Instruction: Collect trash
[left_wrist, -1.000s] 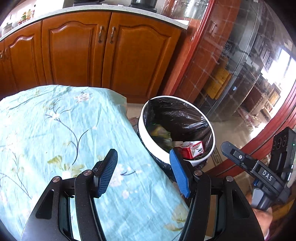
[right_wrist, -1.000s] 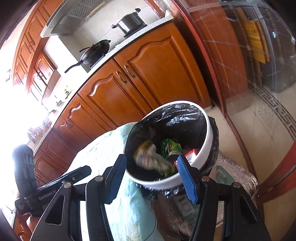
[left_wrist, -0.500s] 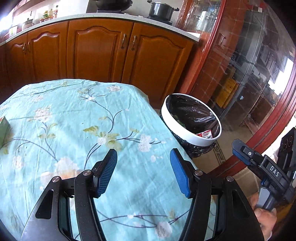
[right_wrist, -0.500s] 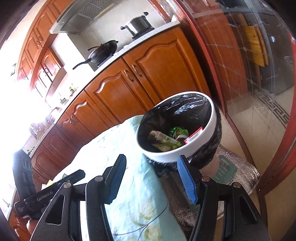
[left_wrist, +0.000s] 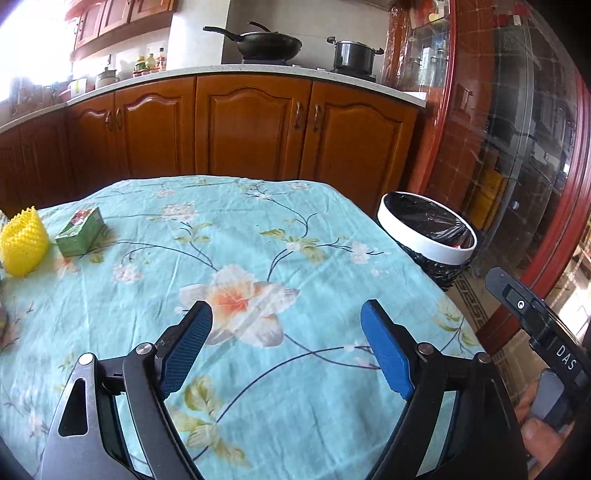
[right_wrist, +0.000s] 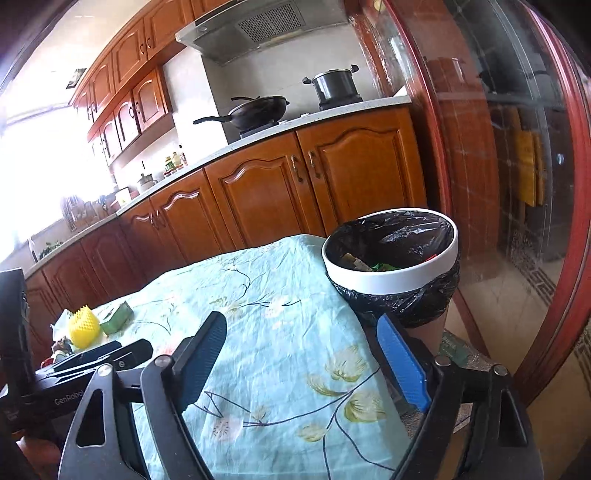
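Observation:
A white-rimmed bin (left_wrist: 424, 242) (right_wrist: 391, 280) lined with a black bag stands off the table's far right corner, with wrappers inside. On the floral tablecloth (left_wrist: 258, 266) (right_wrist: 280, 332) at the far left lie a green carton (left_wrist: 79, 232) (right_wrist: 117, 317) and a yellow foam net (left_wrist: 23, 243) (right_wrist: 84, 326). My left gripper (left_wrist: 286, 339) hovers over the cloth, jaws opening, nothing between them. My right gripper (right_wrist: 312, 356) is over the table's right edge, jaws opening and empty too. The right gripper's body (left_wrist: 535, 332) shows at the left wrist view's right edge; the left gripper's body (right_wrist: 99, 356) shows at the right wrist view's left.
Wooden cabinets (left_wrist: 251, 129) run behind the table under a counter with a wok (left_wrist: 266, 42) and a pot (left_wrist: 352, 55). A glass door with a red frame (left_wrist: 517, 147) stands on the right. More small litter (right_wrist: 61, 345) lies past the yellow net.
Both grippers have pulled back from the bin and swung left over the table, bringing the carton and yellow net into view. Both sets of jaws have spread wider. A wrapper settled in the bin.

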